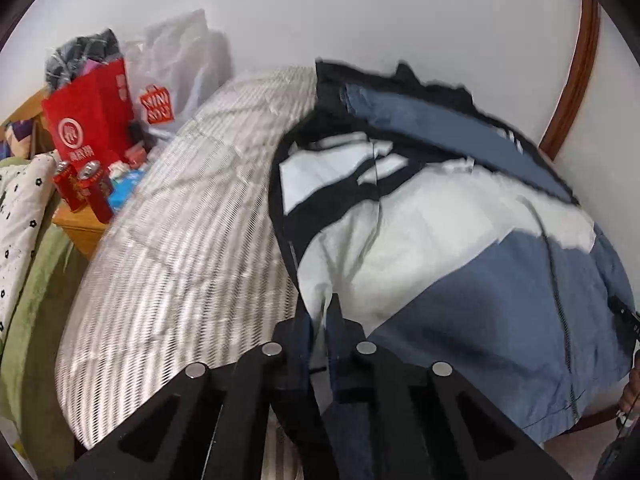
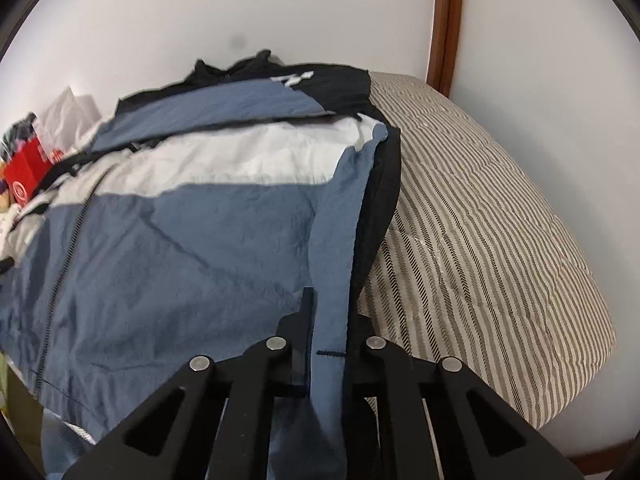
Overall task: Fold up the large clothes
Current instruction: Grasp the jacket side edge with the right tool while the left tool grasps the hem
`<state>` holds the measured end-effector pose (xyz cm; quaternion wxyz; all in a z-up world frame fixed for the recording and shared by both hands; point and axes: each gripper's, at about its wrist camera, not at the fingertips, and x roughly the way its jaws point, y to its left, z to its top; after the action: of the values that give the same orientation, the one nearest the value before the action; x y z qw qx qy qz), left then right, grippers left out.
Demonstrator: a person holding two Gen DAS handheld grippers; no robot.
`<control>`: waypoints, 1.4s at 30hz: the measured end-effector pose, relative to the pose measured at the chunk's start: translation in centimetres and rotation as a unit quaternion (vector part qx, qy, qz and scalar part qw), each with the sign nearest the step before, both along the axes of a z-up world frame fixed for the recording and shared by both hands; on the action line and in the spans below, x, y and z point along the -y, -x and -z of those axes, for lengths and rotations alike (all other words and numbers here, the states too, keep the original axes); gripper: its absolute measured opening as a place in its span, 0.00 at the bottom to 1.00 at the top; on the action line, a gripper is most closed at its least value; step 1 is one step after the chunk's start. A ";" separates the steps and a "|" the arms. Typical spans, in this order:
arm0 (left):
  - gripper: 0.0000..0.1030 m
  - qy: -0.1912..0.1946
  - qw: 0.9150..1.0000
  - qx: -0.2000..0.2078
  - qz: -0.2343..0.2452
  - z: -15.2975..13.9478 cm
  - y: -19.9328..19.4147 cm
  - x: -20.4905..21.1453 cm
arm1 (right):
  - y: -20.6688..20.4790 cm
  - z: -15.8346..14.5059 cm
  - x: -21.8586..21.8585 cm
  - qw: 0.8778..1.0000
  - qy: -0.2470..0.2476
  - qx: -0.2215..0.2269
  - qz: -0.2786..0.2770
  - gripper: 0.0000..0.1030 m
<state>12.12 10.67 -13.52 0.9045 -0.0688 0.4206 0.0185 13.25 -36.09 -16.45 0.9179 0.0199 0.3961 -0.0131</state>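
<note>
A large zip jacket (image 1: 460, 280) in blue, white and black panels lies spread on a striped quilt (image 1: 180, 240). In the left wrist view my left gripper (image 1: 320, 316) is shut on the jacket's near left edge, with white and navy cloth pinched between its fingers. In the right wrist view the same jacket (image 2: 180, 248) fills the left half. My right gripper (image 2: 329, 316) is shut on a blue strip along the jacket's near right side, beside its black lining. The zip runs down the jacket's middle.
The striped quilt (image 2: 480, 240) slopes away to the right of the jacket. A wooden nightstand (image 1: 80, 228) at the left holds a red bag (image 1: 88, 116), red cans (image 1: 86, 188) and a white plastic bag (image 1: 180, 60). A brown wooden frame (image 2: 442, 20) stands against the white wall.
</note>
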 end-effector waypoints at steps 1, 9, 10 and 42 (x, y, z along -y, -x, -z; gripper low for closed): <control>0.06 0.000 1.000 0.014 0.003 -0.7 0.8 -0.1 | 0.3 -0.4 0.1 1.000 -0.005 0.006 0.000 0.07; 0.05 0.027 0.997 0.076 0.014 -5.5 5.4 -0.9 | 5.1 -6.8 1.4 0.994 -0.047 0.093 -0.030 0.06; 0.05 0.031 0.996 0.083 0.014 -6.1 6.0 -1.0 | 5.7 -7.5 1.7 0.993 -0.049 0.102 -0.031 0.06; 0.05 0.045 0.991 0.127 -0.011 -10.3 -2.9 -1.0 | -3.5 -13.2 4.9 0.984 -0.090 0.156 0.013 0.06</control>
<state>15.06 11.71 -3.17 0.9462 -0.1162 0.3019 0.0003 16.74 -41.00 -3.25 0.9626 0.1097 0.2473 0.0145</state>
